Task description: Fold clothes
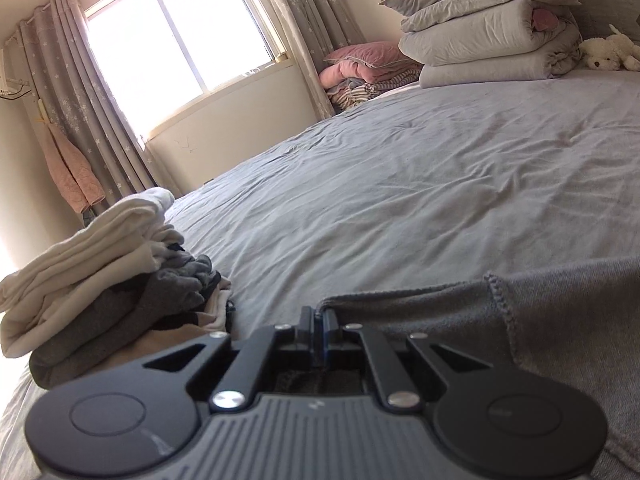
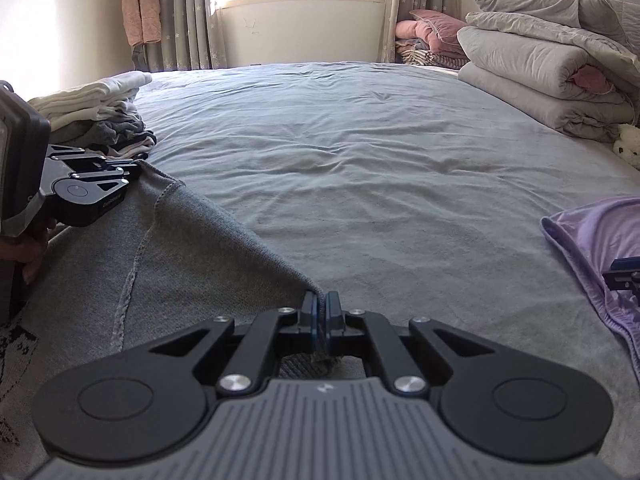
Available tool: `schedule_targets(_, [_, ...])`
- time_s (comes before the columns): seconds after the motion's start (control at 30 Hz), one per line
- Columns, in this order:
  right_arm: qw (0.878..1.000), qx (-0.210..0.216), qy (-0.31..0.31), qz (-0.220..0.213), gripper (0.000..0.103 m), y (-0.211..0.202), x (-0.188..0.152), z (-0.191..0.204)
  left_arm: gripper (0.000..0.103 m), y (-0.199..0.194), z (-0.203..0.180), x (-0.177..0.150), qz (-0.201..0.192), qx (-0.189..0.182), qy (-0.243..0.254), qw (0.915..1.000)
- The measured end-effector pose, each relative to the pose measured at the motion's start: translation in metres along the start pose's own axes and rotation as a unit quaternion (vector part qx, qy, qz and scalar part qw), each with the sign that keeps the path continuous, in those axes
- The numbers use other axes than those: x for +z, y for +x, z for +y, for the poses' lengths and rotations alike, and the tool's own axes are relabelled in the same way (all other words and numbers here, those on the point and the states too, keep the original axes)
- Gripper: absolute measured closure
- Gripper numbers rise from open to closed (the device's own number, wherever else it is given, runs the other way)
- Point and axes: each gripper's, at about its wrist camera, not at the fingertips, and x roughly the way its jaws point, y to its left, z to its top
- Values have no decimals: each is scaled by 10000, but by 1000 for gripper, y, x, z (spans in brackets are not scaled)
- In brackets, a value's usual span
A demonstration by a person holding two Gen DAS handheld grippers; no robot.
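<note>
Both the left gripper [image 1: 319, 317] and right gripper [image 2: 320, 305] pinch the soft, limp grey sweater [image 2: 168, 248] at its edge, the best hold.

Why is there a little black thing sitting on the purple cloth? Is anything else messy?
A small black and blue gadget part rests on the purple cloth at the right edge; what it is I cannot tell. The folded pile looks a bit tumbled. Both grippers, left and right, pinch the grey garment.
</note>
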Motion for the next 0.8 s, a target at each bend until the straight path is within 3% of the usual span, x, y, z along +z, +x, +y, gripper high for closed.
schedule_targets(0.1, [9999,9,5,117,93,8,-2,3,97,0,-7,-3,-15,68,196,9998])
schedule_targets(0.17, [9999,-3,38,125,81,6,-1,6,94,-6,-5,1,2,25,169,9999])
schedule_targets(0.33, [9998,-14,137,127,64,-9,5,6,85,-36,19,11,-148,-79,-132,9998])
schedule_targets(0.4, [9998,62,156,124,63,-18,8,7,76,-46,34,10,-80,-128,-312,9994])
schedule_targets(0.5, [9994,269,171,125,63,-32,12,13,70,-63,58,8,35,-213,-602,9980])
schedule_targets(0.8, [9985,531,-109,121,63,-61,21,56,68,-95,108,-29,502,-95,-811,9954])
